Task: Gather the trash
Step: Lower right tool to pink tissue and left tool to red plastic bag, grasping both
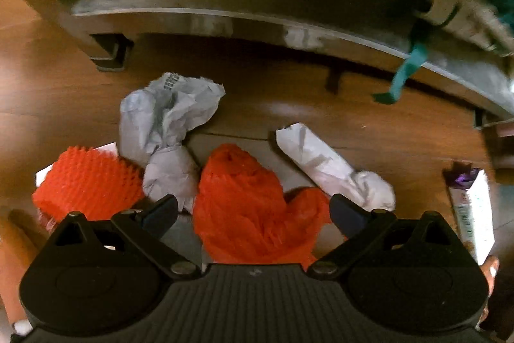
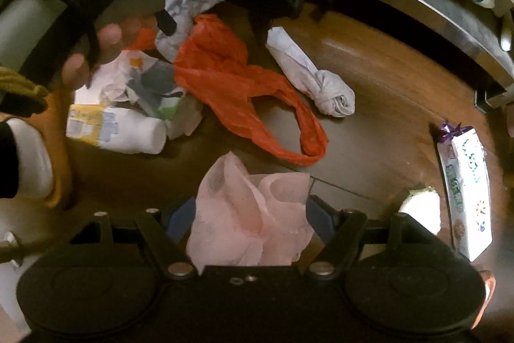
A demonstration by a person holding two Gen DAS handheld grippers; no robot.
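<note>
Trash lies scattered on a wooden floor. My left gripper (image 1: 253,211) is open, its fingers on either side of a crumpled orange plastic bag (image 1: 244,198) on the floor; the same orange bag (image 2: 225,69) shows in the right wrist view. Around it lie a crumpled white paper (image 1: 167,118), a rolled white paper (image 1: 327,163) and an orange spiky piece (image 1: 86,179). My right gripper (image 2: 249,217) is shut on a pale pink tissue (image 2: 250,208) that bulges between its fingers. A hand (image 2: 106,37) holds the left gripper's handle.
A grey metal furniture base (image 1: 257,18) curves across the back, with a teal strap (image 1: 404,73) hanging from it. A snack wrapper (image 2: 465,182) lies at the right. A white carton (image 2: 112,127) and crumpled printed papers (image 2: 151,85) lie at the left.
</note>
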